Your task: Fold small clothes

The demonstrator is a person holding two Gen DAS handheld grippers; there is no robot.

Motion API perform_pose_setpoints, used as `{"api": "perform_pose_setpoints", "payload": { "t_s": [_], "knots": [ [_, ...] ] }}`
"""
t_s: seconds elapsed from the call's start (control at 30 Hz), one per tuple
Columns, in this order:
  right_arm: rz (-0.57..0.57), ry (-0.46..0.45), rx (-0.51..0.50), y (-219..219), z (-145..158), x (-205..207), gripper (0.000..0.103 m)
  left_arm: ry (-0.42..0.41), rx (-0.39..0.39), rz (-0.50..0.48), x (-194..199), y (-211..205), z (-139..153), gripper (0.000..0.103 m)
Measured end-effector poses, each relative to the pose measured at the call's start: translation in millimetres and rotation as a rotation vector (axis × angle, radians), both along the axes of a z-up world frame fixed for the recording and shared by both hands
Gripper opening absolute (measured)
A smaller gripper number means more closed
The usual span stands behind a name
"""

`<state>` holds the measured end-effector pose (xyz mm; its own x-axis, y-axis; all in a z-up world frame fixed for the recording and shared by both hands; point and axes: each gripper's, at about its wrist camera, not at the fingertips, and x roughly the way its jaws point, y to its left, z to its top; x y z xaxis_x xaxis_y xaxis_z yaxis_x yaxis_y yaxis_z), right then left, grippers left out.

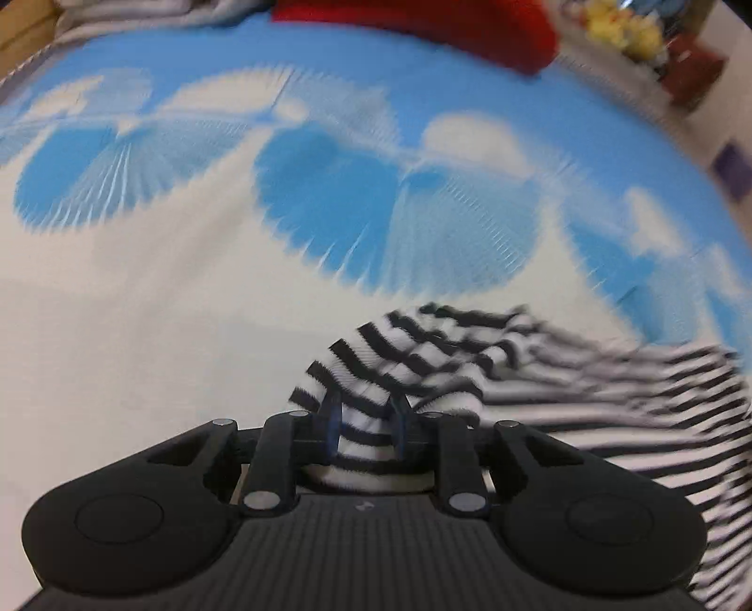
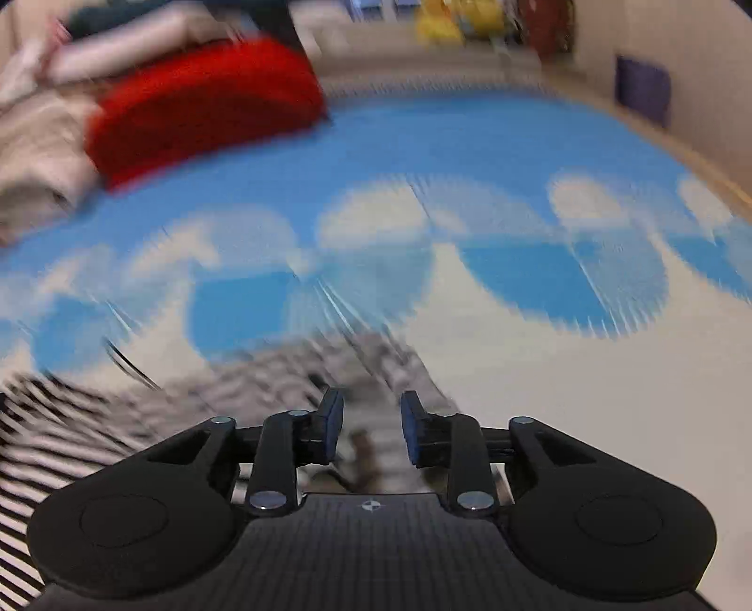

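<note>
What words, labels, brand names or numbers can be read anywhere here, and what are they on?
No readable text in either view.
Left claw: a tiny pale mark on its ribbed black body, a symbol rather than letters.
Right claw: a small round crosshair-like mark on its body, no letters.
Striped garment: black and white stripes only, no tag visible.
Blue and white sheet: pattern only.
Shelf clutter: too blurred to read.

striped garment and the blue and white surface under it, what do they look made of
Striped garment: looks like soft knit fabric, matte; it bunches into rounded folds between the left gripper fingers. Blue and white surface: probably a printed cloth sheet, matte with no glare, though blur hides its weave.
</note>
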<state>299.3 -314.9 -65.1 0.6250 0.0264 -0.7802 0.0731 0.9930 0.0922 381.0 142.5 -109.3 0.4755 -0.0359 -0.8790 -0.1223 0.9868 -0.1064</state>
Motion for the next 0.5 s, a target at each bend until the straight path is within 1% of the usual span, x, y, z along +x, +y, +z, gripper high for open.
{"api": "perform_pose_setpoints", "payload": {
  "t_s": [0.03,0.07,0.1,0.17,0.23,0.3,0.33,0.37,0.4,0.43,0.47,0.5],
  "knots": [
    [-0.002,0.087,0.002,-4.4,-13.8,4.6,0.03,-0.018,0.009,0.006,-2.2,-0.3,4.2,0.027],
    [-0.01,0.135,0.001,-7.3,-20.2,5.8,0.03,-0.034,0.008,0.015,-4.4,-0.1,11.5,0.027],
    [-0.024,0.136,-0.002,-9.7,-19.7,2.7,0.03,-0.057,-0.002,0.02,-8.9,-0.2,21.3,0.027],
    [-0.038,0.07,-0.01,-14.6,-4.6,-7.2,0.031,-0.124,-0.05,-0.002,-22.5,-2.2,41.9,0.027],
    [-0.025,0.031,-0.013,-17.6,8.2,-19.3,0.032,-0.158,-0.099,-0.074,-38.1,-7.2,55.1,0.027],
    [0.002,0.019,-0.013,-21.4,18.1,-35.4,0.035,-0.137,-0.146,-0.169,-48.8,-16.6,55.8,0.027],
    [0.017,0.026,-0.018,-23.6,18.7,-37.8,0.036,-0.103,-0.186,-0.234,-52.1,-23.2,48.5,0.028],
    [0.039,0.05,-0.032,-24.9,17.1,-42.5,0.038,-0.067,-0.192,-0.28,-52.7,-28.9,40.4,0.028],
    [0.062,0.091,-0.051,-27.1,11.0,-46.1,0.042,-0.021,-0.144,-0.312,-53.3,-36.7,28.6,0.028],
    [0.089,0.154,-0.079,-28.4,2.7,-48.4,0.042,0.013,-0.082,-0.327,-53.1,-41.8,18.2,0.028],
    [0.113,0.237,-0.121,-30.1,-11.2,-50.6,0.042,0.047,-0.003,-0.339,-54.4,-46.5,8.2,0.028],
    [0.12,0.276,-0.157,-32.5,-18.6,-53.3,0.044,0.055,0.034,-0.339,-56.9,-48.3,5.6,0.028]
  ]
}}
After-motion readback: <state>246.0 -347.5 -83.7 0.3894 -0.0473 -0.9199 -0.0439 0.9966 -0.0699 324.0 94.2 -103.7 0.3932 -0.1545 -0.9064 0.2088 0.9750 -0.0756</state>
